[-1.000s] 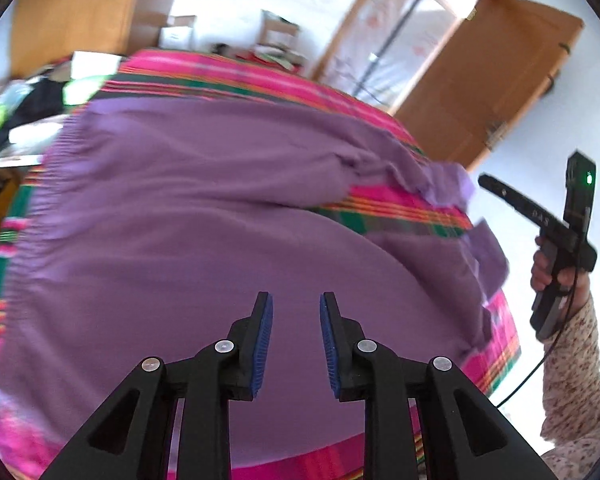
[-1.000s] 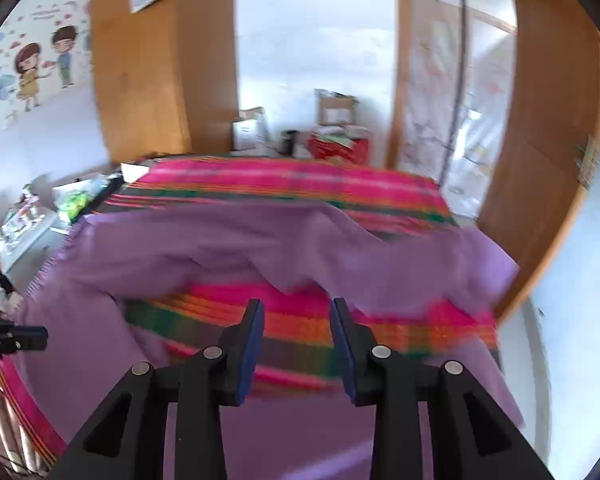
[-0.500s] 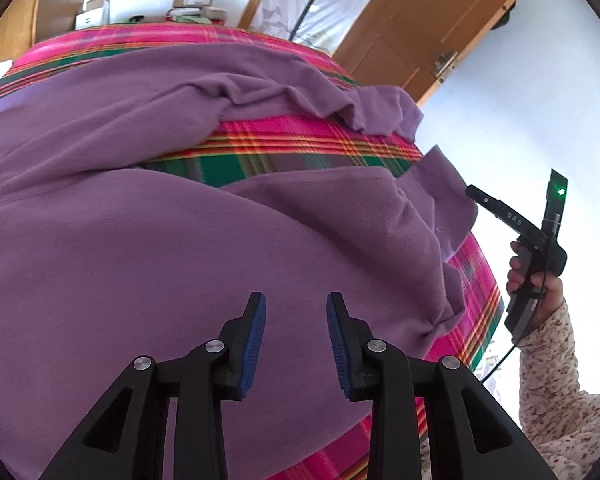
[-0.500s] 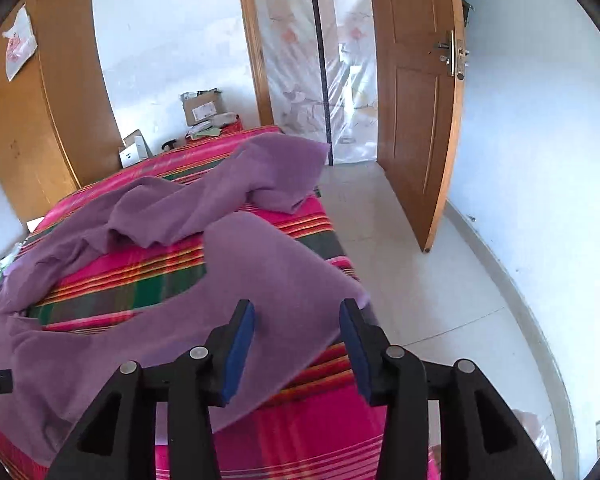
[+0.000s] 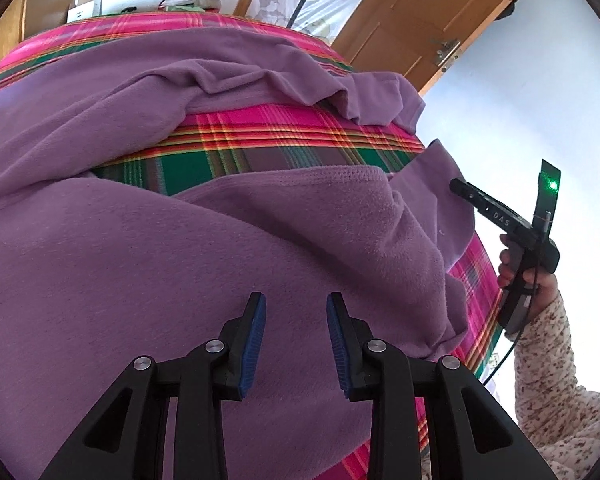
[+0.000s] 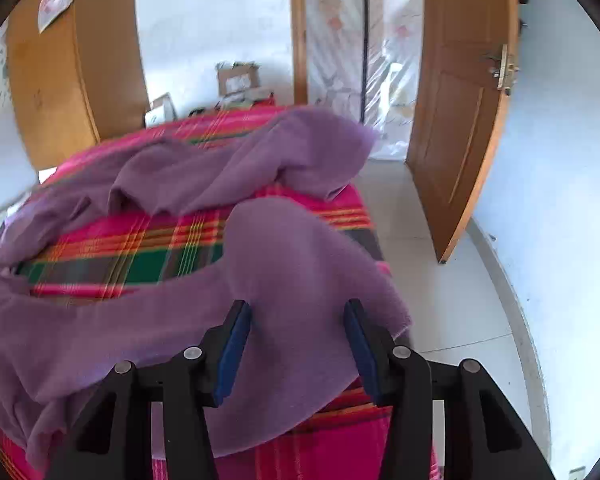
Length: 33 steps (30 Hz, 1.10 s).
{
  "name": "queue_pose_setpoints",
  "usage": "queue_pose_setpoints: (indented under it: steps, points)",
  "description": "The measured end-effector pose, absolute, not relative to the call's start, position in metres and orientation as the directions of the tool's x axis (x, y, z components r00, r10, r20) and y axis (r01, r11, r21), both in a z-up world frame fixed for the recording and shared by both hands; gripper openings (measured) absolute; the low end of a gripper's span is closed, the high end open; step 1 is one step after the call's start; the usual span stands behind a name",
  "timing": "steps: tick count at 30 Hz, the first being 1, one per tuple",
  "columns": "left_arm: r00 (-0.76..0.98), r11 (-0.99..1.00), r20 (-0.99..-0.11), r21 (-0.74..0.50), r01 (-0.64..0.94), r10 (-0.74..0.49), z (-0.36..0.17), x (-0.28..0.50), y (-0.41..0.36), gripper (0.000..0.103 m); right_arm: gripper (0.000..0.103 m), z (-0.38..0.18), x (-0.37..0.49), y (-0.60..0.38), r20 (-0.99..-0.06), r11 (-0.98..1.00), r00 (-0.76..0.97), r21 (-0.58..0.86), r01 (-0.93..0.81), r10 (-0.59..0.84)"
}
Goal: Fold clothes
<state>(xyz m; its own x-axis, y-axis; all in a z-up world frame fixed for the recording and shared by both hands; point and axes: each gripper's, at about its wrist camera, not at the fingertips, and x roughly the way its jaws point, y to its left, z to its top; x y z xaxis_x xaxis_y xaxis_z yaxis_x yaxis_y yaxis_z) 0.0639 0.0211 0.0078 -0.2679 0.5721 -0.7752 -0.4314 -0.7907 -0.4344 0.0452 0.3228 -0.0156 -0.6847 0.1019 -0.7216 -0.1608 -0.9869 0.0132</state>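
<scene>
A purple fleece garment (image 5: 148, 264) lies spread over the pink-and-green plaid bed (image 5: 268, 148). The left gripper (image 5: 296, 340) hovers above it, fingers apart and empty; the right gripper (image 6: 298, 348) gapes wide. Only the left view shows the floral-sleeved hand (image 5: 528, 280); only the right shows the white tiled floor (image 6: 452, 280).

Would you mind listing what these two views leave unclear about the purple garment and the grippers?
- Left wrist view: the purple garment runs off the left and bottom edges; its type is unclear.
- Left wrist view: the right gripper shows side-on, so its opening is unreadable there.
- Right wrist view: the left gripper is cut off at the left edge.
</scene>
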Motion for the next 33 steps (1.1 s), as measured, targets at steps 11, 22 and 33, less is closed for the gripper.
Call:
queue_pose_setpoints:
  steps: [11,22,33]
  points:
    - [-0.263,-0.794,-0.78,-0.435,-0.426,0.568,0.005,0.06,0.029,0.033,0.022,-0.024,0.041,0.304,-0.755,-0.991,-0.643,-0.071,-0.112,0.126]
    - [-0.268,-0.791,-0.777,-0.429,-0.437,0.569,0.009,0.058,0.034,0.033,0.006,-0.015,0.05,0.299,-0.729,-0.992,-0.676,-0.046,-0.113,0.111]
    - [-0.316,-0.754,-0.737,-0.383,-0.533,0.598,0.056,0.045,0.044,0.033,0.006,-0.013,0.055,0.303,-0.72,-0.991,-0.685,-0.033,-0.127,0.112]
